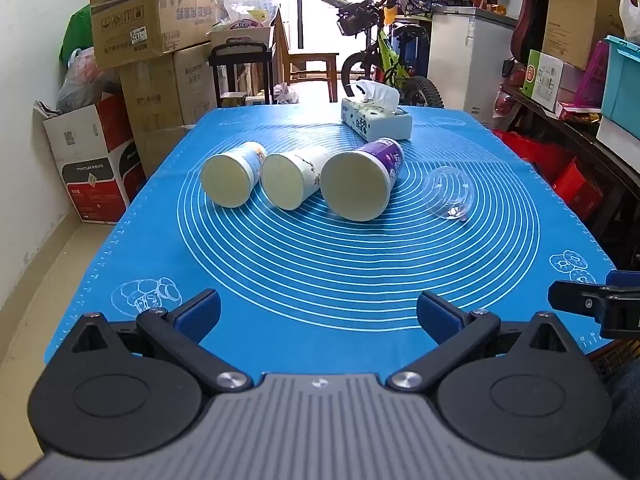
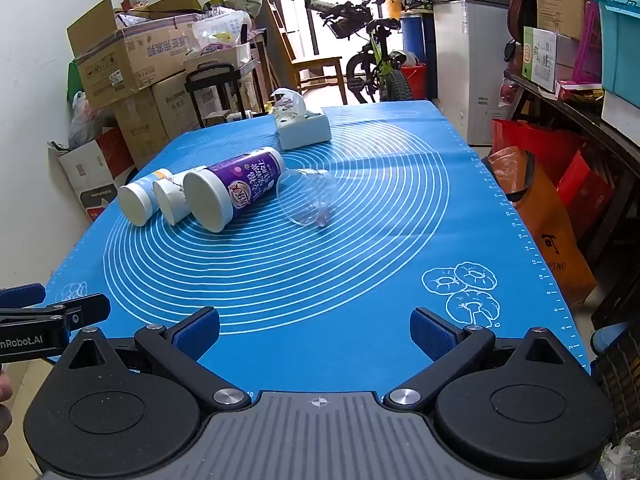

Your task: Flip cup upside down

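Three paper cups lie on their sides on the blue mat (image 1: 320,272), mouths toward me: a blue-and-white one (image 1: 232,174), a white one (image 1: 292,180) and a purple one (image 1: 360,182). A clear plastic cup (image 1: 450,192) lies on its side to their right. In the right wrist view they show as the blue-and-white cup (image 2: 140,200), white cup (image 2: 170,200), purple cup (image 2: 232,192) and clear cup (image 2: 306,200). My left gripper (image 1: 318,312) is open and empty near the mat's front edge. My right gripper (image 2: 316,330) is open and empty, beside the left one.
A tissue box (image 1: 376,118) stands on the mat behind the cups. Cardboard boxes (image 1: 152,20) are stacked left of the table. A bicycle (image 1: 384,60) and a chair (image 1: 308,64) stand beyond the far edge. Shelves with boxes (image 1: 580,80) line the right side.
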